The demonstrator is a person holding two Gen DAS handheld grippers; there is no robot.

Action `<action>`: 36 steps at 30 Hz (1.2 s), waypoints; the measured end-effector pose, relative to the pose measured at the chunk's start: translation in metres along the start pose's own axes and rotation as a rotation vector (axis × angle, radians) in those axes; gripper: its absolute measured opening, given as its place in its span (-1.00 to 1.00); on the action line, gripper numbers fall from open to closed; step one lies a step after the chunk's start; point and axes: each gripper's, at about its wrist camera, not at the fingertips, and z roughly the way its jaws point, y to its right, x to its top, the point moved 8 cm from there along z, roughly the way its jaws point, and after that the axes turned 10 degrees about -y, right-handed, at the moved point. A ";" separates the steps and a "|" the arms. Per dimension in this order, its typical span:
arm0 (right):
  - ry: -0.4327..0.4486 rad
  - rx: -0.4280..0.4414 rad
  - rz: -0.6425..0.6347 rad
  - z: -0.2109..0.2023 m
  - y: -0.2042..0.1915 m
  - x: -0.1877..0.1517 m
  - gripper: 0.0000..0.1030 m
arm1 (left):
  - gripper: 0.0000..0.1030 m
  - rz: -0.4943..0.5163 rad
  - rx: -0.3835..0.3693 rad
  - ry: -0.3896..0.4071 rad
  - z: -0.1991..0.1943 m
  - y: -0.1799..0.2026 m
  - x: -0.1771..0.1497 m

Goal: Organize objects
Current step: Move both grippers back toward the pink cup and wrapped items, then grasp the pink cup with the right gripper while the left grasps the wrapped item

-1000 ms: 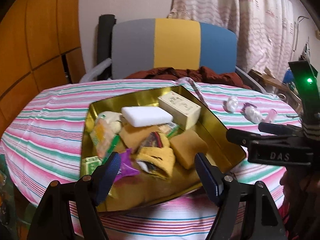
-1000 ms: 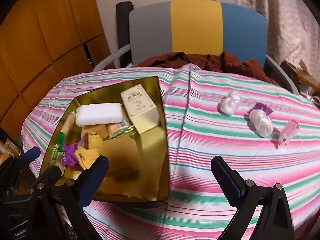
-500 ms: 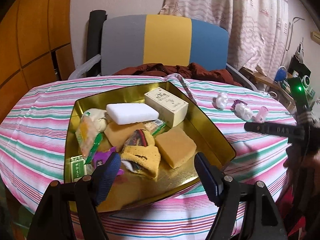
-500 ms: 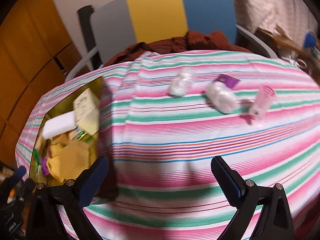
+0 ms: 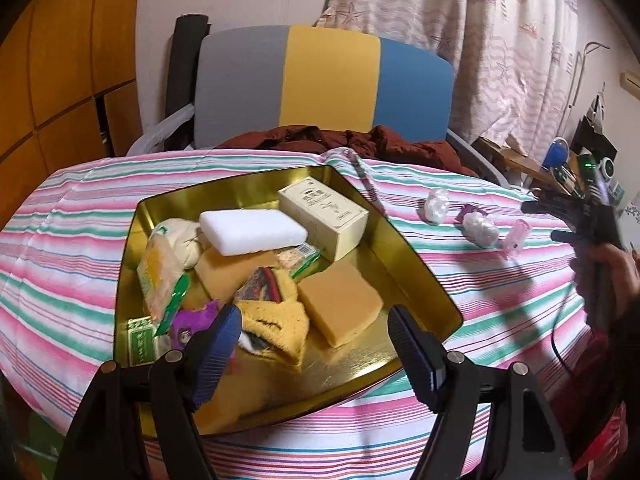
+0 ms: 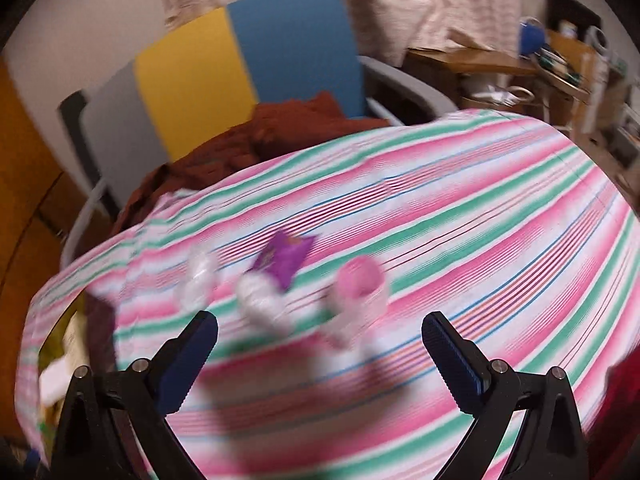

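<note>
- left gripper (image 5: 314, 334): jaws spread wide, nothing between them; hovers over the near edge of the gold tray (image 5: 420, 264)
- just ahead of its left finger: yellow knit cloth (image 5: 276, 320) and purple packet (image 5: 192, 322); just ahead of its right finger: tan sponge (image 5: 338, 302)
- further ahead in the tray: white foam block (image 5: 252, 232), cream box (image 5: 322, 210) beside it
- right gripper (image 6: 320, 330): jaws wide apart, empty; view is motion-blurred
- directly ahead, between its fingers: pink container (image 6: 358, 294) on the striped tablecloth (image 6: 500, 220); white wrapped lump (image 6: 260, 300) and purple wrapper (image 6: 282, 258) ahead-left
- second white lump (image 6: 198, 280) ahead of its left finger; tray well off to its left
</note>
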 end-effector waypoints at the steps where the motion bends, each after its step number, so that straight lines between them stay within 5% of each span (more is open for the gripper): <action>1: -0.007 0.008 0.018 0.007 0.006 0.005 0.99 | 0.48 0.008 -0.003 0.002 0.000 0.003 0.002; 13: -0.124 0.031 0.050 0.055 0.021 0.016 0.98 | 0.48 0.092 -0.035 -0.011 0.011 0.045 0.034; 16: -0.169 0.006 0.036 0.064 0.025 0.013 0.46 | 0.48 0.100 -0.051 -0.005 0.015 0.058 0.045; 18: -0.179 -0.006 0.024 0.066 0.025 0.010 -0.22 | 0.48 0.098 -0.065 -0.009 0.018 0.068 0.053; 19: -0.174 -0.015 0.011 0.064 0.025 0.010 -0.28 | 0.48 0.097 -0.075 -0.009 0.019 0.071 0.057; 24: -0.141 -0.004 -0.024 0.054 0.018 0.013 -0.29 | 0.48 0.121 -0.129 -0.031 0.032 0.096 0.079; 36: -0.017 0.073 0.004 0.017 0.014 0.030 -0.29 | 0.47 0.199 -0.124 -0.110 0.091 0.148 0.124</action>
